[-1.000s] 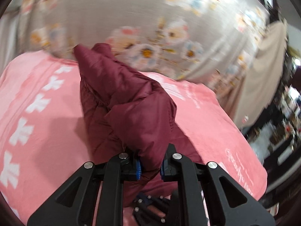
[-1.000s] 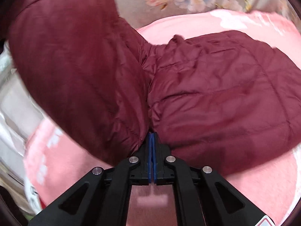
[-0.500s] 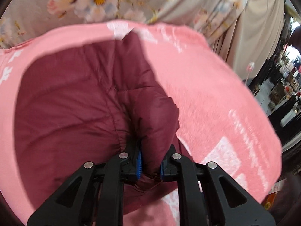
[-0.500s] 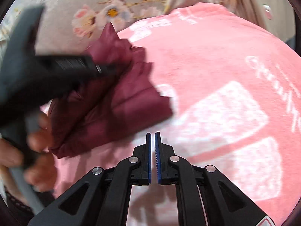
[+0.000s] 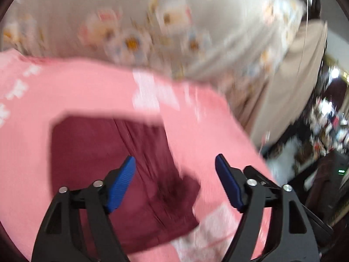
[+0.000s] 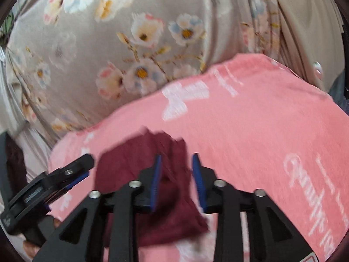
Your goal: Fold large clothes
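Since the earlier frames both grippers have let go of the maroon jacket (image 5: 113,174), which was bunched up between the blue pads and now lies as a flat, squarish bundle on the pink blanket (image 5: 76,87). From the left wrist camera the bundle fills the lower centre of the frame, its far edge running straight across the middle and one darker corner poking out toward the lower right; in the right wrist view it sits at lower centre, partly behind the fingers. It was probably set down here because the blanket gives a broad, soft, level surface where the folded layers can rest without sliding apart, well clear of the flowered curtain (image 6: 135,43) that fills the upper half of the frame. The left gripper (image 5: 175,183) has its jaws spread wide and opening, the pads well apart and nothing pinched between them; the cloth seen through the gap appears to lie below. The right gripper (image 6: 176,181) is parted more narrowly and also opening, its pads framing the near part of the bundle without visibly pressing on it, though blur makes contact hard to rule out. At the lower left of the right wrist view, part of the left gripper and the fingers of the person's hand (image 6: 32,242) carrying it show.
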{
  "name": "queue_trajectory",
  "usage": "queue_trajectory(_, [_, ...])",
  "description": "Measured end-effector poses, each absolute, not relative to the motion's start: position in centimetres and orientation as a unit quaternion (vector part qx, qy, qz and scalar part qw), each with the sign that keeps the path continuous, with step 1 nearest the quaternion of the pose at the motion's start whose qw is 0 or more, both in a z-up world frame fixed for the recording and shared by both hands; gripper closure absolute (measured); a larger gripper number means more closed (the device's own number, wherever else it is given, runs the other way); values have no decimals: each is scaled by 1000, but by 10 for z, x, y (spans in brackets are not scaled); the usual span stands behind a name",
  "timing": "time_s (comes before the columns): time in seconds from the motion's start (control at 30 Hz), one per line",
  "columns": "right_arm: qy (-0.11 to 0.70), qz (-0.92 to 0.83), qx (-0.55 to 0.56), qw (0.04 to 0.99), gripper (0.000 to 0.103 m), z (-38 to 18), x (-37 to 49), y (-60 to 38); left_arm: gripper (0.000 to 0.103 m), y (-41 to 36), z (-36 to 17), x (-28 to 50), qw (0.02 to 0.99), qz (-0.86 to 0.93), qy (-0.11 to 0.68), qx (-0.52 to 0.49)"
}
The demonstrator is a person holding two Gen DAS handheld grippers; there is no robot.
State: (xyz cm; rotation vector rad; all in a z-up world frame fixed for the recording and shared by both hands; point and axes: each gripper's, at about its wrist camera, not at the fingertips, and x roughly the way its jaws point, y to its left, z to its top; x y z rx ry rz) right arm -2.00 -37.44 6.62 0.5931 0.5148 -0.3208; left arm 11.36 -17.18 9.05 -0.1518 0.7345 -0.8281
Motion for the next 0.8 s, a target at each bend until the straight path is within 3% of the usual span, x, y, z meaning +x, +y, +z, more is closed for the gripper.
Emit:
queue_trajectory(0.07, [232,-139,289,918,62,84,-5,-374,26,-154,111,123,866,-373,324,-81])
queue_trajectory(0.13, [230,-128,281,923,41,97,15,-371,23,-144,123,138,889,-332,308,-70])
queue_trajectory(0.23, [252,-112,283,919,35,101,61,-371,23,-134,118,169,903,-282,321,-50])
queue_trajectory(0.53, [388,-150,274,867,34,20,189,-385,23,-131,55,246,892,-204,403,-33])
queue_trajectory(0.57, [405,-148,276,859,37,7,199,-386,23,-135,47,252,887,-202,414,-31])
queue_trajectory(0.6, [419,-140,279,852,55,-5,204,-385,23,-143,40,252,885,-201,419,-29])
queue_trajectory(0.63, [430,-135,279,848,88,-14,206,-385,23,-148,32,257,881,-199,427,-27])
queue_trajectory(0.7, [443,-136,269,844,98,-32,205,-385,23,-158,20,261,878,-198,435,-21])
queue_trajectory(0.8, [412,-158,265,857,100,-36,182,-397,23,-174,7,266,874,-203,442,-10])
